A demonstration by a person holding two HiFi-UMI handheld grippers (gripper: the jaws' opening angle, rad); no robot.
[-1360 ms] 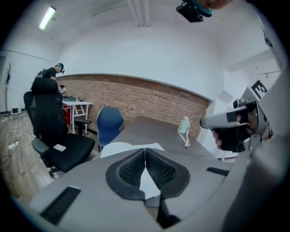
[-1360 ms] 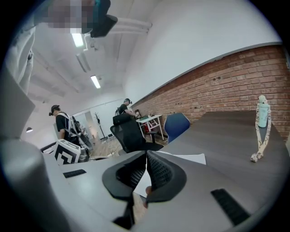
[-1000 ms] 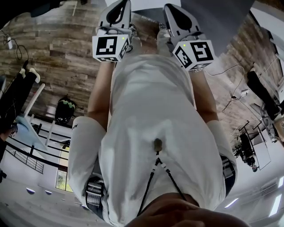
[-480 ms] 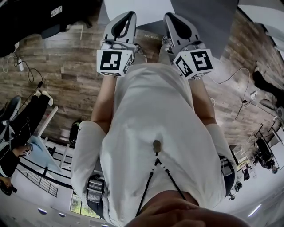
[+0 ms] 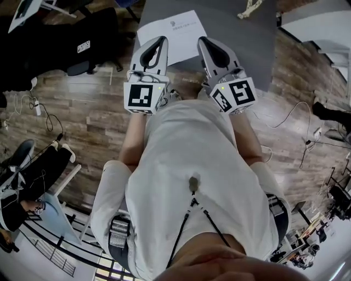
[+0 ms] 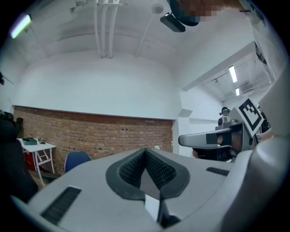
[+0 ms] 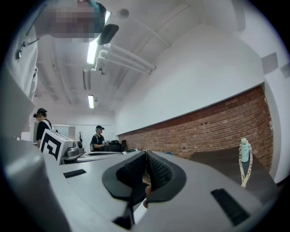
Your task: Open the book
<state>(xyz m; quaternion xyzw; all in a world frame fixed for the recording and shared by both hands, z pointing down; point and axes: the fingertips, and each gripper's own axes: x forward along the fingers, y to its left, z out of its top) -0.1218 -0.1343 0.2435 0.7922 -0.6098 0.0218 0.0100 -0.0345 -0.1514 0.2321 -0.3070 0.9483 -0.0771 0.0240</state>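
Observation:
A white book (image 5: pixel 171 33) lies flat and closed near the front edge of a dark grey table (image 5: pixel 236 38) in the head view. My left gripper (image 5: pixel 160 40) and right gripper (image 5: pixel 205 41) are held side by side in front of the person's chest, and their tips reach over the table's near edge. The left tips overlap the book's near corner in the picture. Both are shut with nothing between the pads. In the left gripper view the shut gripper (image 6: pixel 145 152) points level at a brick wall. The right gripper view shows that gripper (image 7: pixel 146 154) the same way.
A small pale figure (image 5: pixel 250 7) stands on the table's far part and shows again as the figure (image 7: pixel 244 162) in the right gripper view. Black bags and a chair (image 5: pixel 82 49) sit left of the table. Cables lie on the wood floor (image 5: pixel 285 131). Two people (image 7: pixel 97 136) stand far off.
Both grippers have risen together, still shut and side by side. The head view now takes in the grey table and the white book, which were out of sight before.

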